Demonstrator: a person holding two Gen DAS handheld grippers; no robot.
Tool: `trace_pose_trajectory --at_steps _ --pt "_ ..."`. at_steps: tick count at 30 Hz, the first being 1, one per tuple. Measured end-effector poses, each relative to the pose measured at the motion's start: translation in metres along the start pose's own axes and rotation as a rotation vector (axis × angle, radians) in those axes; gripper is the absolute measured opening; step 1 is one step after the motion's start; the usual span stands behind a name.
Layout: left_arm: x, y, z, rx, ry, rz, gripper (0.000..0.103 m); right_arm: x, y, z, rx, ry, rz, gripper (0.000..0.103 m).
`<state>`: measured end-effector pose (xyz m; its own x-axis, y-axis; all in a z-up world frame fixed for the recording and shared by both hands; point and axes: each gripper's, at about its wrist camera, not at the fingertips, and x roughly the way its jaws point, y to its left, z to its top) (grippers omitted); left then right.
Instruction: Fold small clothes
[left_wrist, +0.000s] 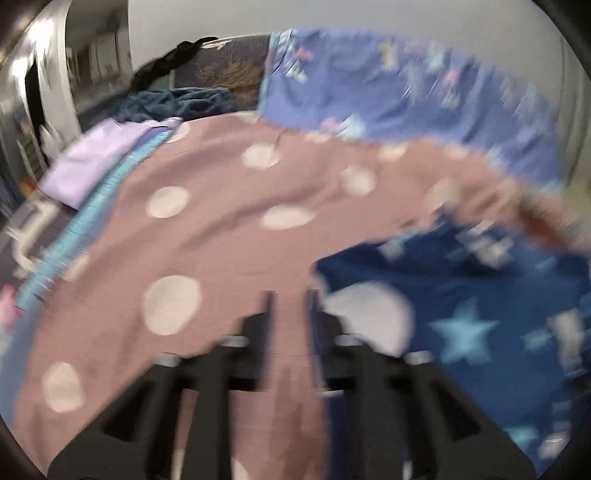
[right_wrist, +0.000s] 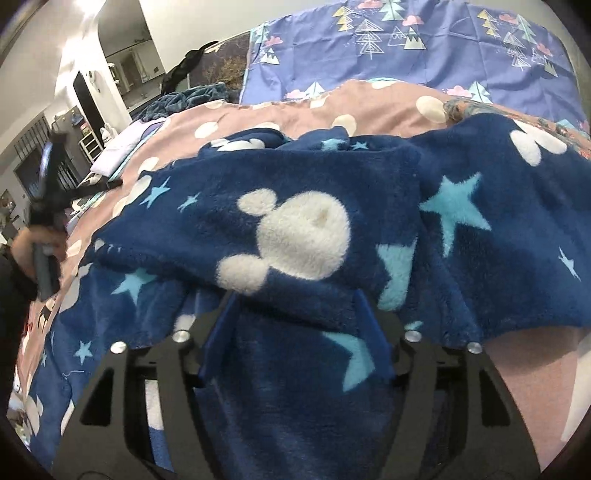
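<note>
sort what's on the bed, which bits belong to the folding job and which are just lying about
In the job:
navy fleece garment
right gripper
left gripper

Lying about:
pink polka-dot cover
purple tree-print pillow
lilac folded cloth
teal blanket

Pink cover (right_wrist: 280, 110) with white dots: spread across the bed, the landmark for all entries below.
Periwinkle sheet (right_wrist: 424, 74), printed with trees, peaks and pink clouds: at the far edge of the pink cover, overlapping it, running to the wall.
Lilac folded cloth (left_wrist: 92, 162): on the far-left corner of the pink cover, beside a turquoise striped band (left_wrist: 107, 192) that lines the cover's left edge.
Teal crumpled blanket (right_wrist: 184, 98): beyond the pink cover's far-left corner.
Dark patterned panel (left_wrist: 229, 70): behind the teal blanket, a black cloth (left_wrist: 170, 62) draped over its top.
White wall (left_wrist: 369, 18): behind the periwinkle sheet.
</note>
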<state>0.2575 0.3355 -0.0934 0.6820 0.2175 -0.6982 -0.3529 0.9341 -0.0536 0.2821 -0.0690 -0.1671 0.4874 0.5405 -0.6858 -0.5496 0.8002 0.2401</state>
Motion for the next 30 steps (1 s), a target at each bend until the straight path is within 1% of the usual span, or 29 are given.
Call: trace_pose_trajectory --at_steps 1,2,3,5,6,7,8,9,10,11,12,13,14,15,17,18,19,22,23,25,27,28,29,30 --pt "-0.006 0.000 0.002 -0.024 0.002 -0.054 0.069 -0.002 0.000 0.000 0.003 -0.009 0.005 0.067" --pt "-0.008 -0.001 -0.001 -0.035 0.014 -0.094 0.069 -0.005 0.000 0.001 0.011 -0.019 0.009 0.067" --pt "-0.006 -0.005 -0.005 -0.032 0.050 -0.121 0.069 -0.013 -0.002 0.000 0.032 -0.048 0.016 0.067" --pt "0.005 -0.013 -0.019 -0.005 0.116 -0.120 0.070 -0.033 -0.006 -0.001 0.072 -0.122 0.048 0.067" --pt "0.014 -0.017 -0.028 0.016 0.150 -0.108 0.070 -0.044 -0.008 -0.002 0.090 -0.165 0.080 0.069" --pt "0.022 -0.017 -0.034 0.023 0.171 -0.095 0.070 -0.051 -0.011 -0.003 0.102 -0.187 0.095 0.070" --pt "0.030 -0.016 -0.038 0.016 0.187 -0.095 0.067 -0.053 -0.015 -0.005 0.116 -0.196 0.098 0.072" --pt "0.037 -0.013 -0.040 -0.016 0.182 -0.146 0.038 -0.051 -0.018 -0.006 0.125 -0.189 0.094 0.073" --pt "0.038 -0.009 -0.043 -0.042 0.176 -0.212 0.022 -0.043 -0.023 -0.008 0.148 -0.162 0.089 0.073" --pt "0.037 -0.011 -0.045 -0.031 0.156 -0.201 0.021 -0.035 -0.029 -0.010 0.179 -0.126 0.084 0.073" --pt "0.035 -0.012 -0.047 0.010 0.140 -0.185 0.020 -0.024 -0.038 -0.011 0.224 -0.077 0.086 0.073" --pt "0.035 -0.016 -0.053 0.057 0.122 -0.169 0.020 -0.020 -0.043 -0.011 0.250 -0.063 0.106 0.073" --pt "0.034 -0.017 -0.057 0.078 0.108 -0.164 0.020 -0.022 -0.046 -0.011 0.266 -0.075 0.127 0.073" --pt "0.032 -0.012 -0.059 0.053 0.101 -0.174 0.021 -0.025 -0.047 -0.013 0.270 -0.083 0.135 0.073" --pt "0.028 -0.006 -0.057 0.022 0.099 -0.166 0.024 -0.024 -0.046 -0.014 0.264 -0.079 0.127 0.073" --pt "0.026 -0.005 -0.057 0.017 0.100 -0.148 0.029 -0.024 -0.044 -0.015 0.252 -0.074 0.115 0.075" --pt "0.025 -0.006 -0.053 0.020 0.102 -0.122 0.031 -0.023 -0.042 -0.015 0.241 -0.070 0.107 0.075" --pt "0.008 -0.020 -0.048 0.060 0.089 -0.048 0.030 -0.023 -0.038 -0.014 0.225 -0.063 0.094 0.076" --pt "-0.007 -0.032 -0.045 0.094 0.054 -0.068 0.030 -0.023 -0.038 -0.013 0.225 -0.063 0.095 0.076" --pt "-0.032 -0.056 -0.040 0.139 -0.002 -0.156 0.030 -0.023 -0.039 -0.013 0.228 -0.063 0.098 0.076" --pt "-0.048 -0.083 -0.039 0.178 -0.023 -0.213 0.030 -0.023 -0.038 -0.014 0.227 -0.062 0.097 0.076" --pt "-0.047 -0.103 -0.041 0.210 -0.011 -0.255 0.030 -0.023 -0.039 -0.013 0.228 -0.062 0.097 0.076" --pt "-0.041 -0.117 -0.046 0.239 0.010 -0.276 0.030 -0.023 -0.039 -0.013 0.229 -0.063 0.099 0.076" --pt "-0.032 -0.128 -0.053 0.267 0.038 -0.268 0.031 -0.023 -0.040 -0.013 0.232 -0.065 0.101 0.076"
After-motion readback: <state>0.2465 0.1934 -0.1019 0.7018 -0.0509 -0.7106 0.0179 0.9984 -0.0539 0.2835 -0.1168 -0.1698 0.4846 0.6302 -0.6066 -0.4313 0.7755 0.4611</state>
